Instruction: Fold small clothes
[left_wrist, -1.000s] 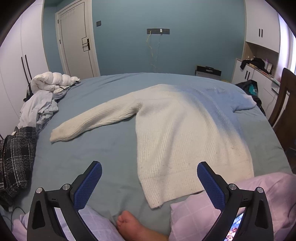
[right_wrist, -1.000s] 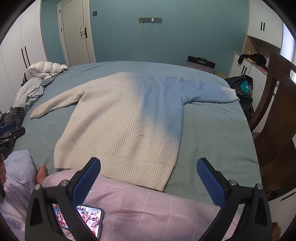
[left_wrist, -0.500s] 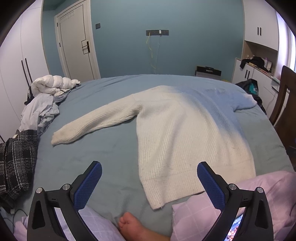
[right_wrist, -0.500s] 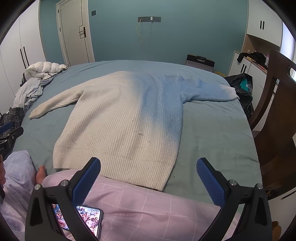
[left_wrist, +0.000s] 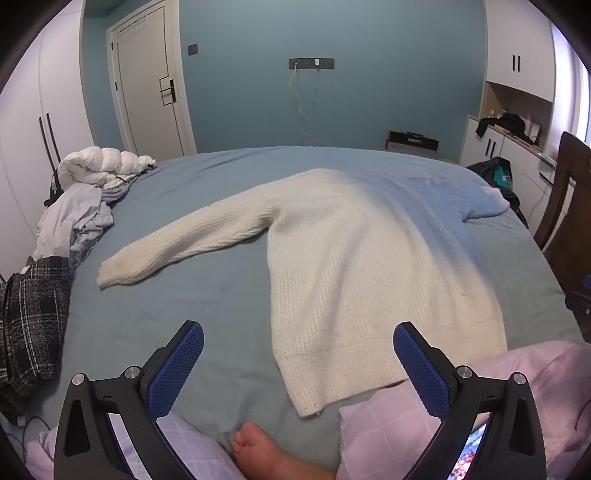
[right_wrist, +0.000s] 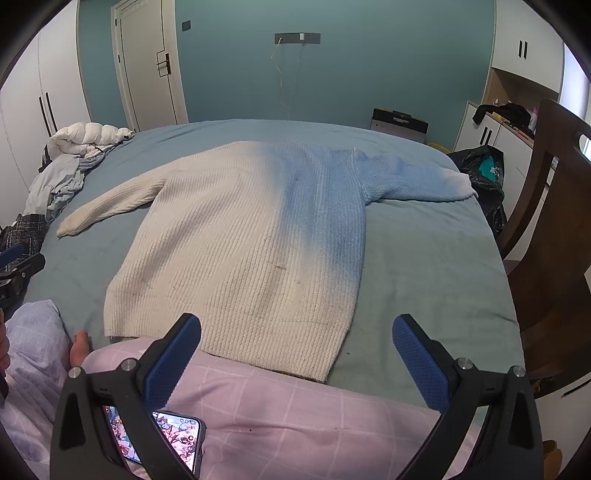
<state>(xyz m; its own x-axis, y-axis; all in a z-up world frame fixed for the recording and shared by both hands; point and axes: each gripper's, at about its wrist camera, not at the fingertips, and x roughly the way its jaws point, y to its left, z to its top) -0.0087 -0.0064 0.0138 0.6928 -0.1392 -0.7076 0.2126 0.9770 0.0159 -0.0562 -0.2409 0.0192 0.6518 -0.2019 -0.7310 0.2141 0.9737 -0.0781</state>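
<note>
1. A cream ribbed knit sweater (left_wrist: 354, 266) (right_wrist: 236, 251) lies flat and spread out on the bed (left_wrist: 166, 317) (right_wrist: 428, 258), straight ahead of both tongs, its hem nearest them and both sleeves stretched out sideways.
2. One sleeve (left_wrist: 184, 240) reaches out ahead and to the left of the left tongs (left_wrist: 298, 363); the other sleeve (right_wrist: 417, 181) runs ahead and to the right of the right tongs (right_wrist: 297, 354).
3. The left tongs are held wide open, empty, above the bed just short of the sweater's hem corner.
4. The right tongs are also spread wide and grip nothing, poised over the hem.
5. Directly under the tongs are the person's legs in pink checked trousers (right_wrist: 295, 410) (left_wrist: 406, 424), with a bare foot (left_wrist: 258, 452) between them and a lit phone (right_wrist: 173, 439) resting on the lap.
6. Far left of the tongs, at the bed's edge, sits a pile of other clothes: a white puffy jacket (left_wrist: 99, 166), a grey garment (left_wrist: 74, 218) and a black plaid piece (left_wrist: 29, 317).
7. To the right of the tongs stands a dark wooden chair (right_wrist: 546, 236).
</note>
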